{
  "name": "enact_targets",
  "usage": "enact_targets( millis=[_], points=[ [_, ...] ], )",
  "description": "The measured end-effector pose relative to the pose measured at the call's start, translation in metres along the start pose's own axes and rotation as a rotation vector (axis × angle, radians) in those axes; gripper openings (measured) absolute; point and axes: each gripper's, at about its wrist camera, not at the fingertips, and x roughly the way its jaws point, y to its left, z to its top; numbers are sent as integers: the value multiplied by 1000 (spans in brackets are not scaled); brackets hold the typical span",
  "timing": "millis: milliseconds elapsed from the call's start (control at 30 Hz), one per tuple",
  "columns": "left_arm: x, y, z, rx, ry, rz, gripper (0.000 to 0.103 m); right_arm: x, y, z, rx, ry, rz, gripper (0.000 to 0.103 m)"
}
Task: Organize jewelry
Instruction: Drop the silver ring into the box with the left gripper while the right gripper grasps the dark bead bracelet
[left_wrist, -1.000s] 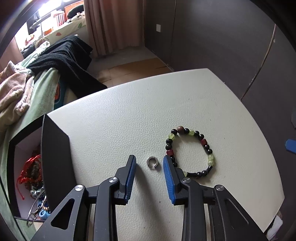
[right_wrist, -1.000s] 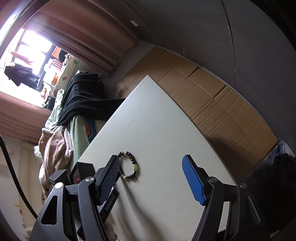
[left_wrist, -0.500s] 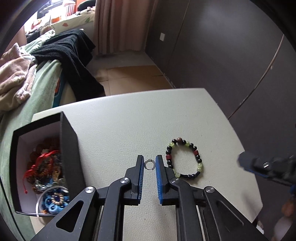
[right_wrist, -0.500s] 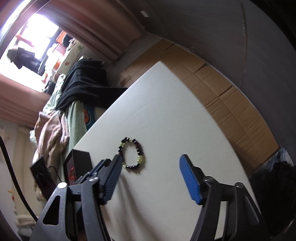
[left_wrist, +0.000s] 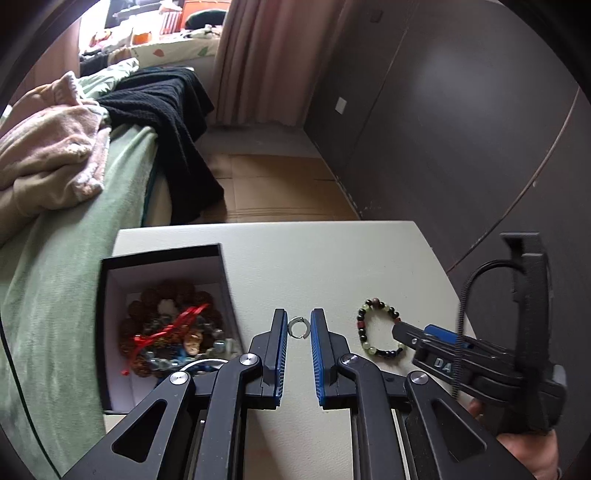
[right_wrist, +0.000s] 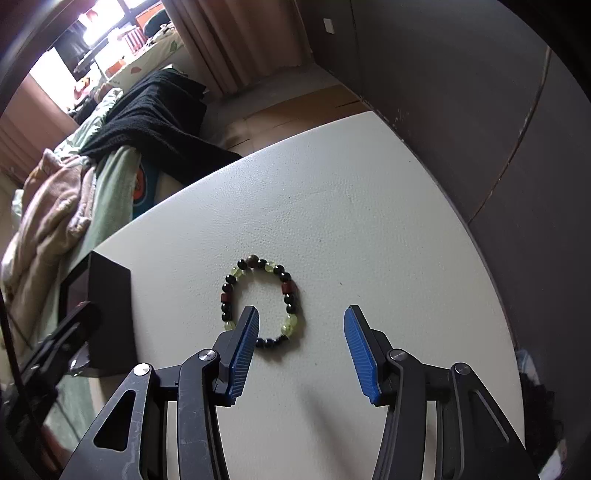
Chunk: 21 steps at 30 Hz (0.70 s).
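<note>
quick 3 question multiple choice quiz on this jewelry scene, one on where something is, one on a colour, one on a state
1. Where is the beaded bracelet?
A. on the table
B. in the black box
C. on the bed

2. What colour are the gripper pads?
A. red
B. blue
C. green

3. What does the left gripper hold?
A. nothing
B. the bracelet
C. a small silver ring

Answers: 1 A, it lies flat on the white table, apart from the black box. 2 B, blue ribbed pads show in both views. 3 C, the small silver ring sits pinched between its pads.
</note>
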Motion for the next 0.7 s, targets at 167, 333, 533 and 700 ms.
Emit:
enact_targets(
  millis=[167,333,533,700],
  points=[
    [-13,17,2,-28,-27,10,13,14,18,1,-50,5,-81,49],
    [-20,24,0,-34,-33,15,13,15,29,-4,-111,-8,-170,19],
    [-32,28,-4,-38,-47,16,13,2,15,-10,-39,0,-63,10],
    [-43,32,-10,-48,-60,27,13,-21,13,-16,-21,-48,15,10]
  ],
)
